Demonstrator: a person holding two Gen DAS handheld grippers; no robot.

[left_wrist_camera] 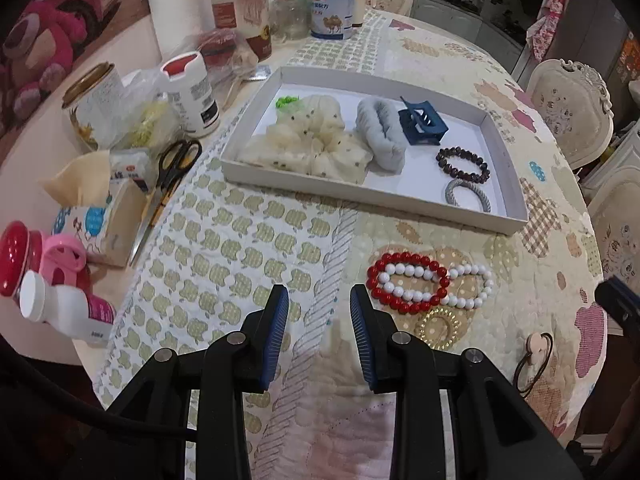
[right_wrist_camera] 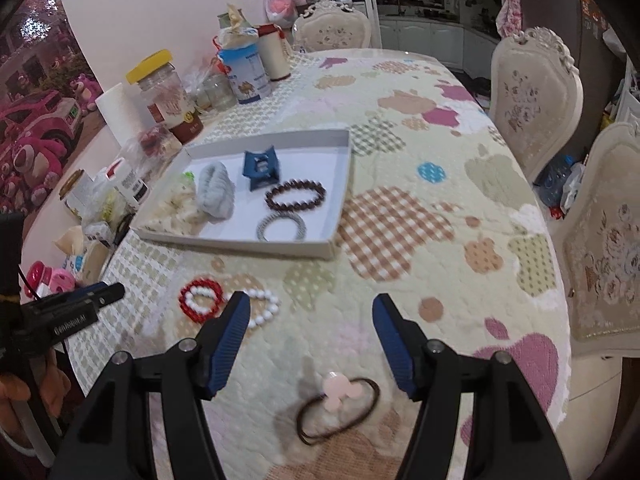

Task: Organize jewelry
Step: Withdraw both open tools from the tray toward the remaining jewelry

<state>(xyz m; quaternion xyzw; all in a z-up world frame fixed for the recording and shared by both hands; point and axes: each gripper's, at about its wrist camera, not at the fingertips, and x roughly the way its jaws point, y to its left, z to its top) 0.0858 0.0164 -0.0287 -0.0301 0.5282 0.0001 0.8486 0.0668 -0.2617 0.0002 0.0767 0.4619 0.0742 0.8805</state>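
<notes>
A white tray (left_wrist_camera: 360, 194) holds a cream scrunchie (left_wrist_camera: 312, 140), a grey scrunchie (left_wrist_camera: 380, 132), a blue claw clip (left_wrist_camera: 422, 122), a dark bead bracelet (left_wrist_camera: 460, 166) and a grey hair tie (left_wrist_camera: 466, 196). In front of it a red bead bracelet (left_wrist_camera: 374, 276) and a white bead bracelet (left_wrist_camera: 486, 280) overlap on the cloth. My left gripper (left_wrist_camera: 319, 294) hovers open and empty just left of them. My right gripper (right_wrist_camera: 311, 302) is open and empty above a brown hair tie with a pink charm (right_wrist_camera: 338, 394). The tray (right_wrist_camera: 240, 246) lies beyond it.
Jars, bottles, scissors (left_wrist_camera: 168, 184) and a tissue pack (left_wrist_camera: 100, 220) crowd the table's left side. A gold-rimmed clear ring (left_wrist_camera: 440, 326) lies under the bracelets. Chairs (right_wrist_camera: 532, 100) stand along the right edge. The left gripper (right_wrist_camera: 100, 294) shows in the right wrist view.
</notes>
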